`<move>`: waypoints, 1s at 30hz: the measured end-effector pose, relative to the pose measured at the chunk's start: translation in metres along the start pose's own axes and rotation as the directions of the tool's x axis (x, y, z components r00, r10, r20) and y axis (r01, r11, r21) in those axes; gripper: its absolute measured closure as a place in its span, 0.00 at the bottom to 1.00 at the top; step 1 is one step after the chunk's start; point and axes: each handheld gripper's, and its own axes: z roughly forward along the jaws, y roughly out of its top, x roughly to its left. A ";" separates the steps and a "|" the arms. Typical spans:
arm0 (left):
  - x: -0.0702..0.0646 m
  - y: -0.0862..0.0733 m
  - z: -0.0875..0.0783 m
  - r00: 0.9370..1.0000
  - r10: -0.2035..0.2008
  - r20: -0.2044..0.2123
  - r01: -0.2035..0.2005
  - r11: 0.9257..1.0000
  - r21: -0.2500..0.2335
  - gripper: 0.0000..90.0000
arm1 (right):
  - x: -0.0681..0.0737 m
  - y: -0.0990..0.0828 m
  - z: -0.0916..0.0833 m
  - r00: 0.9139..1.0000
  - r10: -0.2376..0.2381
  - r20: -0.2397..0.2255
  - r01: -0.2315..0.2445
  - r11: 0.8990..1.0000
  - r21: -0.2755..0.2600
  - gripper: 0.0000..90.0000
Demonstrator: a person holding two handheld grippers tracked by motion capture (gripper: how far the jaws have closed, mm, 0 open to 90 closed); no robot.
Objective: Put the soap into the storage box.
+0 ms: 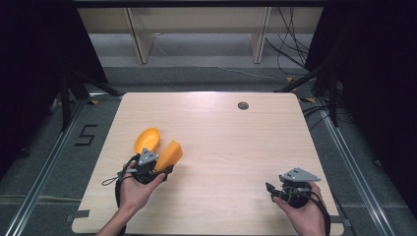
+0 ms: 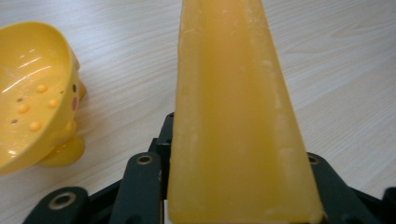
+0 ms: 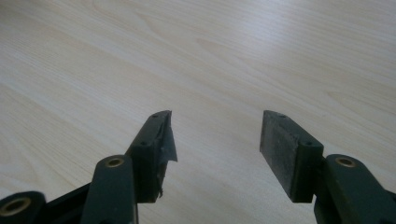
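The left gripper point(image 1: 156, 169) is sitting at the near left of the table point(image 1: 231, 147), and its jaws are clamping an orange wedge point(image 1: 168, 155). In the left gripper view that wedge point(image 2: 236, 116) is rising straight up between the two black jaws, a pale, waxy orange slab that is wide at the bottom and narrowing toward the top, with the jaws pressing on either side of its base. The left hand point(image 1: 135, 189) is gripping the tool from below, with the cable looping off to the left.

Just beyond the wedge, a yellow bowl point(image 1: 147, 139) is resting on the table, tipped on its side. From the left gripper view the bowl point(image 2: 35, 93) is showing its glossy inside with small raised dots and holes, and little rounded feet are touching the wood under it. Bowl and wedge are lying close together; whether they are touching, I cannot tell.

Over at the near right, the right hand point(image 1: 307, 211) is holding the right gripper point(image 1: 271, 189) low above the table, well apart from the orange things. In the right gripper view its jaws are standing wide with bare wood between them, the right gripper point(image 3: 215, 140) holding nothing, and a torn bit of pad is peeling off one jaw.

Far across the table, a small dark round hole point(image 1: 243, 105) is sitting near the back edge.
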 end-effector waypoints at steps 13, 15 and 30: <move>0.010 0.003 -0.010 0.996 -0.069 -0.061 0.067 0.997 -0.033 0.67 | -0.001 -0.001 0.001 1.000 -0.002 -0.012 0.002 1.000 -0.001 0.49; 0.013 0.003 -0.013 0.996 -0.052 -0.068 0.051 0.999 -0.019 0.67 | 0.000 -0.001 0.001 1.000 0.004 -0.009 -0.004 1.000 -0.005 0.49; 0.029 0.004 -0.020 0.986 -0.108 -0.125 0.102 0.993 -0.051 0.67 | -0.002 0.000 0.000 1.000 -0.004 0.005 0.004 1.000 -0.014 0.49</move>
